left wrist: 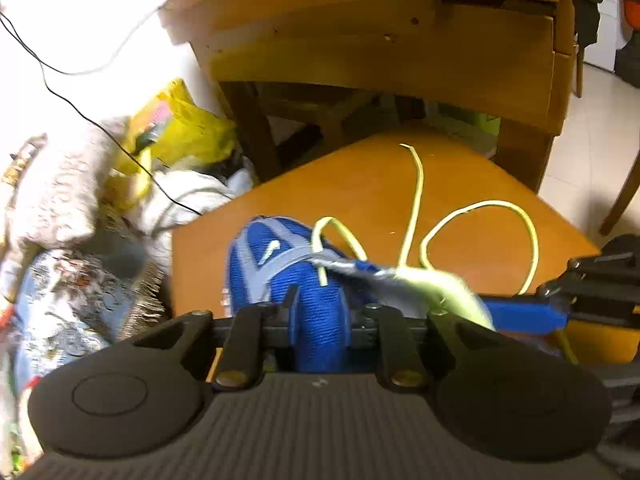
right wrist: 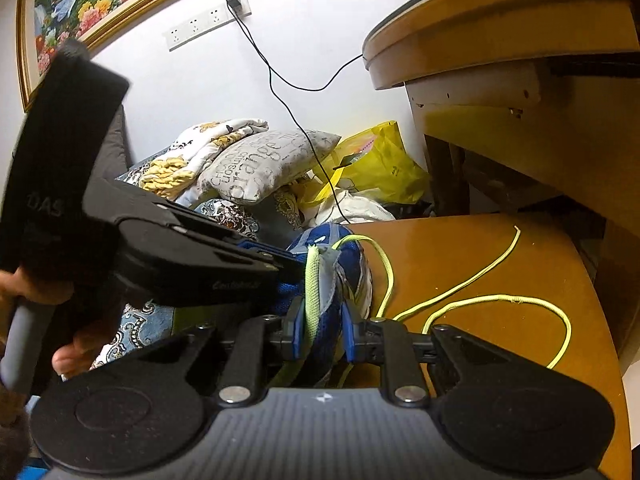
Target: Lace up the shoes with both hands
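A blue mesh shoe (left wrist: 260,256) (right wrist: 356,260) with grey straps lies on a low wooden table (left wrist: 360,184) (right wrist: 520,264). Its yellow-green lace (left wrist: 532,240) (right wrist: 480,276) runs out of the eyelets and loops loose over the tabletop. In the right wrist view my right gripper (right wrist: 322,308) is shut on the shoe's tongue (right wrist: 312,280), which carries a yellow-green strip; it enters the left wrist view from the right (left wrist: 480,304). My left gripper (left wrist: 324,304) (right wrist: 286,258) reaches the shoe's upper from the left, jaws slightly apart with blue mesh between them. The picture there is blurred.
A larger wooden table (left wrist: 380,52) (right wrist: 520,20) overhangs behind the low one. A yellow bag (left wrist: 188,128) (right wrist: 384,168), pillows (right wrist: 264,160) and bedding pile up at the left. A black cable (right wrist: 280,88) hangs from the wall sockets. A hand (right wrist: 76,352) holds the left gripper's handle.
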Demonstrator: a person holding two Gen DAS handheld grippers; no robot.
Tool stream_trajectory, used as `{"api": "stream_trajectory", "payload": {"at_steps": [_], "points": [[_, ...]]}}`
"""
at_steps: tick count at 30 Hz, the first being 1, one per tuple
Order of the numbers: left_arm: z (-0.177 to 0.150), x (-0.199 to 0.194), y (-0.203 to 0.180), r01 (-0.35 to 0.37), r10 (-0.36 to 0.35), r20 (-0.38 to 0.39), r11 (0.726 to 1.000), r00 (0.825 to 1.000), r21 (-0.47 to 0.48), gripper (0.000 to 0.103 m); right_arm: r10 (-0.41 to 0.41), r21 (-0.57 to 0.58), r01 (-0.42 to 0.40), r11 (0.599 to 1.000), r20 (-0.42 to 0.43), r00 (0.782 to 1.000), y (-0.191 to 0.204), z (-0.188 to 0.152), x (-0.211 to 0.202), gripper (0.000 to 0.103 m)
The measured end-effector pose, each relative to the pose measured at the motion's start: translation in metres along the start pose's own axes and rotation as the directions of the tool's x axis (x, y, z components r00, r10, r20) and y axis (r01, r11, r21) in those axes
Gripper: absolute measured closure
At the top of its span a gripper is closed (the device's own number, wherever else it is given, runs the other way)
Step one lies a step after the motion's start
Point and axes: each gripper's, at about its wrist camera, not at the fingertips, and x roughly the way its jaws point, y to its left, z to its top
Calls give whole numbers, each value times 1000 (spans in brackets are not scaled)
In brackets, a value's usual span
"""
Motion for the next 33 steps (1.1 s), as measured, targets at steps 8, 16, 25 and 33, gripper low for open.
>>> {"api": "stream_trajectory", "payload": {"at_steps": [8, 16, 25, 33], "points": [[17, 24, 8, 10, -14, -96, 999, 995, -35, 78, 13, 0, -13, 1000, -22, 1000, -3, 3, 0, 77], [21, 26, 7, 16, -17, -110, 1000, 994, -12, 78, 30, 9, -30, 1000, -23, 999, -5, 2, -2, 77], [24, 32, 15, 88, -84, -123, 996, 989, 25, 80, 40, 14, -39, 999, -26, 999, -4, 2, -2, 77], [30, 44, 35, 156, -170, -169, 983, 971, -95, 92, 50, 17, -50, 999, -31, 998, -4, 3, 1, 77]]}}
